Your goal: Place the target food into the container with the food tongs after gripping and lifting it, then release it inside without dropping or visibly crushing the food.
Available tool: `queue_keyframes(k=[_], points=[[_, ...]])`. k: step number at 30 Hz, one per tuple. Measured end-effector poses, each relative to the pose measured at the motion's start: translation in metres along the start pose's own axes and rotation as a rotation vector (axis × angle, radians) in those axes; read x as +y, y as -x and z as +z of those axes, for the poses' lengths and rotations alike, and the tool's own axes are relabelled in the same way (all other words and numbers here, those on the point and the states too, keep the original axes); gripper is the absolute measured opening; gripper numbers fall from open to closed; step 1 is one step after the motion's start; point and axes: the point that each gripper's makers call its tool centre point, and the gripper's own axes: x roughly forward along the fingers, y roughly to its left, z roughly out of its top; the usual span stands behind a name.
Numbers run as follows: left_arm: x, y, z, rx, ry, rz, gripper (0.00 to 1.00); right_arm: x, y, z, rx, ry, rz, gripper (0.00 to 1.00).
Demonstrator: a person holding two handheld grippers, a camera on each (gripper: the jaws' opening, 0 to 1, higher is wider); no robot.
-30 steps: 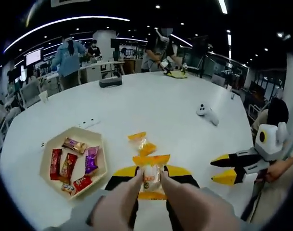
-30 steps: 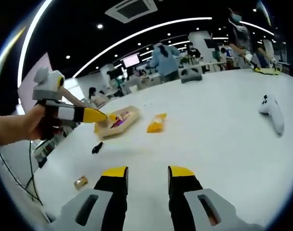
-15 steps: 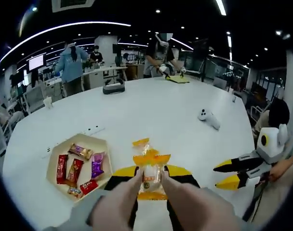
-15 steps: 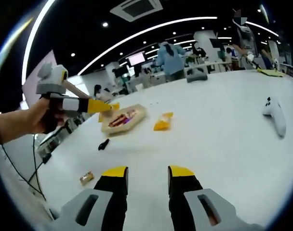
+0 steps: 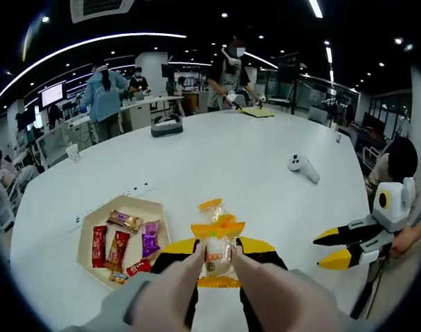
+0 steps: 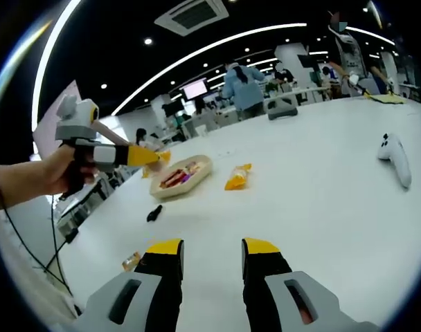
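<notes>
My left gripper [image 5: 217, 243] is shut on beige food tongs [image 5: 174, 289]. The tongs' tips pinch an orange-wrapped snack packet [image 5: 217, 254], held in the air above the white table. A hexagonal beige tray [image 5: 157, 211] with several wrapped sweets lies to the lower left of it. In the right gripper view the left gripper [image 6: 138, 156] hangs just left of the tray [image 6: 198, 168]. My right gripper [image 6: 210, 249] is open over bare table, nothing between its jaws; it also enters the left gripper view as the right gripper [image 5: 329, 249].
A second orange packet [image 5: 211, 205] [image 6: 238, 177] lies on the table beside the tray. A white controller [image 5: 302, 166] [image 6: 397, 159] lies further out. A small black object [image 6: 154, 213] and a small wrapped snack [image 6: 131, 261] lie near the table edge. People stand at far tables.
The left gripper view has shifted, bringing the tray closer to the middle. The tongs keep the same hold on the packet. The right gripper stays open and almost still.
</notes>
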Motion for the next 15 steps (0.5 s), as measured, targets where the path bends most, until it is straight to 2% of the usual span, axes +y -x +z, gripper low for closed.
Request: queue_keyframes(k=[1, 5, 8, 12, 15], points=[[0.001, 0.0, -0.001, 0.006, -0.002, 0.002, 0.19, 0.0, -0.001, 0.007, -0.029, -0.014, -0.001, 0.33], [0.008, -0.002, 0.003, -0.001, -0.007, 0.016, 0.19, -0.001, -0.004, 0.018, -0.057, -0.045, 0.0, 0.33], [0.008, -0.001, 0.006, -0.017, 0.035, 0.021, 0.2, 0.007, -0.012, 0.014, -0.032, -0.031, 0.026, 0.33], [0.001, 0.001, 0.006, -0.018, 0.012, 0.024, 0.2, 0.022, -0.015, 0.01, -0.007, -0.011, 0.074, 0.33], [-0.003, 0.004, 0.008, -0.039, 0.037, 0.028, 0.2, 0.029, -0.013, 0.01, -0.001, 0.022, 0.1, 0.33]])
